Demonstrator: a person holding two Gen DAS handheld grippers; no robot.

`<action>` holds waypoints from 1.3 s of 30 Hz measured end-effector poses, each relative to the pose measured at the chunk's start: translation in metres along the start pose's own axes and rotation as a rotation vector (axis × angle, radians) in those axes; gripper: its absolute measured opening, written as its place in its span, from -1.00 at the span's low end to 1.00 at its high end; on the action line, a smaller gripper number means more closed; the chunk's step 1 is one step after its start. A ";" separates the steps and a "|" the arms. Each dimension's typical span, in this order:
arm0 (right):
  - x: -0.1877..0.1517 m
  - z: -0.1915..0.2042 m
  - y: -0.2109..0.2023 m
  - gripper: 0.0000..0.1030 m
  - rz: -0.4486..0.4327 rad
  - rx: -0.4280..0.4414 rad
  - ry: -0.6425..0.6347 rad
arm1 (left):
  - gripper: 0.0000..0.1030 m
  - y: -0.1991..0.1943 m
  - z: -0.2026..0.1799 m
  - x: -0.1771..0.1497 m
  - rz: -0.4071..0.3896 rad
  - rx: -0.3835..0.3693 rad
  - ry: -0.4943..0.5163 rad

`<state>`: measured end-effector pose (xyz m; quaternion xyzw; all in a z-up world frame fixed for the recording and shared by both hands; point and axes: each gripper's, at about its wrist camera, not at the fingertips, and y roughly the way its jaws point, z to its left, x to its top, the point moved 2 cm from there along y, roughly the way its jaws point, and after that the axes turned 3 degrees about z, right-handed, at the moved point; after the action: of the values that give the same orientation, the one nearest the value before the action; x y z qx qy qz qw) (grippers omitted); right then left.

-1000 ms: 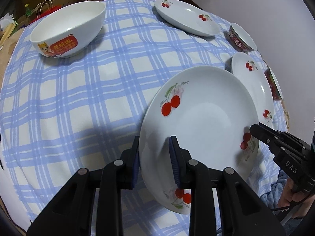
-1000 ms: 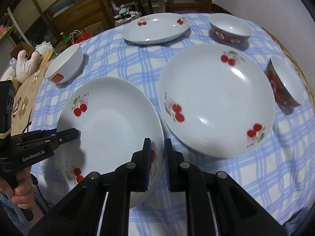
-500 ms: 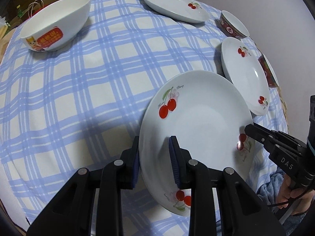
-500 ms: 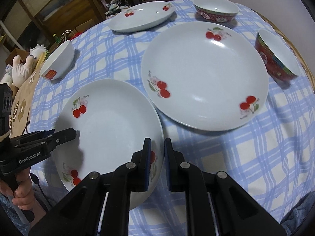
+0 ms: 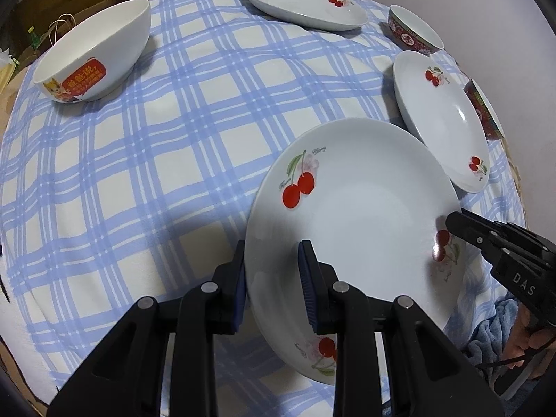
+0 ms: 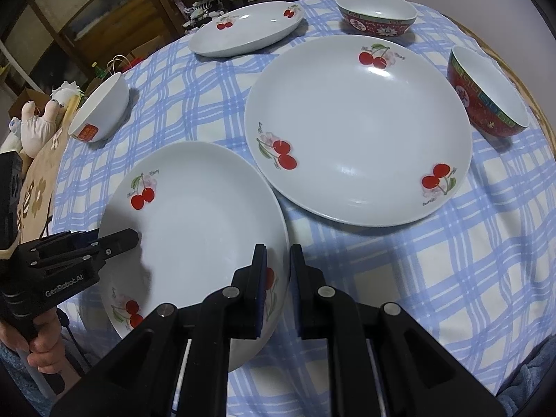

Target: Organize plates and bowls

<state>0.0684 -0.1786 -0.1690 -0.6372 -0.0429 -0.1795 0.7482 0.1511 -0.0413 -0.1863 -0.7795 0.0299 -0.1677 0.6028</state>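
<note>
Both grippers hold one white cherry plate (image 5: 361,208), lifted and tilted above the blue checked tablecloth (image 5: 173,121). My left gripper (image 5: 272,278) is shut on its near-left rim. My right gripper (image 6: 278,278) is shut on the opposite rim of the same plate (image 6: 194,229). A second cherry plate (image 6: 358,128) lies flat just beyond it to the right. A third cherry plate (image 6: 246,27) lies at the far side. A white bowl with a red sticker (image 5: 93,52) sits far left. Two red patterned bowls (image 6: 377,15) (image 6: 486,93) sit at the far right.
The round table's edge (image 6: 535,104) curves close behind the red bowls. Wooden furniture (image 6: 104,17) and clutter stand beyond the far side. A stuffed toy (image 6: 38,121) lies off the left edge. A bare stretch of cloth (image 5: 121,191) lies left of the held plate.
Both grippers keep their grip on the plate. The plate has moved toward the flat cherry plate on the right, which now looks larger and nearer in the right wrist view.
</note>
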 end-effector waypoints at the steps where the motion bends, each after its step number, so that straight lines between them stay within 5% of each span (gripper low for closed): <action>1: 0.000 0.000 0.000 -0.73 0.002 0.001 0.000 | -0.48 0.000 0.001 0.000 0.003 -0.006 -0.005; 18: 0.001 0.000 -0.001 -0.73 0.008 0.001 -0.006 | -0.48 0.001 0.001 0.001 0.001 -0.008 0.002; 34: 0.007 -0.014 -0.020 -0.72 -0.017 -0.020 0.028 | -0.44 -0.017 0.006 0.009 -0.061 0.082 0.018; 39: 0.012 -0.027 -0.035 -0.34 -0.062 -0.039 0.052 | -0.18 -0.028 -0.002 0.014 -0.101 0.110 0.061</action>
<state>0.0642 -0.2115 -0.1373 -0.6453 -0.0397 -0.2201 0.7305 0.1596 -0.0394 -0.1563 -0.7403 0.0000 -0.2229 0.6343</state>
